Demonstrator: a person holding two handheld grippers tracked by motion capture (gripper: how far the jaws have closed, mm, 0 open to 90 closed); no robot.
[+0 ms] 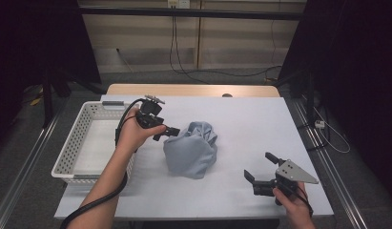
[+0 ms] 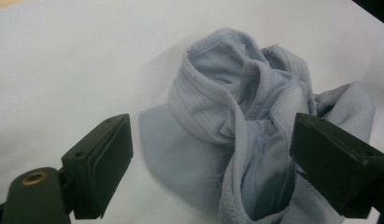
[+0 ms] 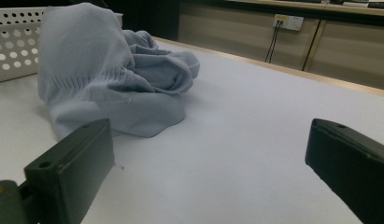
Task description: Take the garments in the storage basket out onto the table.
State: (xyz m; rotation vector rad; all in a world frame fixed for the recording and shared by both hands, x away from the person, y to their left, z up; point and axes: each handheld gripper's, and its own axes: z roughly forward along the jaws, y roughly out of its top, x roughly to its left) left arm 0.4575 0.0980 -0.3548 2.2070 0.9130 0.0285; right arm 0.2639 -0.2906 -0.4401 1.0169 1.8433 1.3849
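Observation:
A crumpled light blue garment (image 1: 191,148) lies in a heap in the middle of the white table. My left gripper (image 1: 169,133) is at the heap's upper left edge, jaws pointing at it. In the left gripper view the gripper (image 2: 217,158) is open, its jaws spread to either side of the garment's (image 2: 217,93) folds and closed on nothing. My right gripper (image 1: 260,166) rests low near the front right of the table, apart from the cloth. It is open (image 3: 210,172), empty, and faces the garment (image 3: 96,79) across bare table.
A white perforated basket (image 1: 69,148) stands at the table's left edge, empty, and its wall (image 3: 14,46) shows behind the garment. The white table cover (image 1: 251,119) is bare to the right. A wooden strip (image 1: 193,89) runs along the far edge, with cables on the wall behind.

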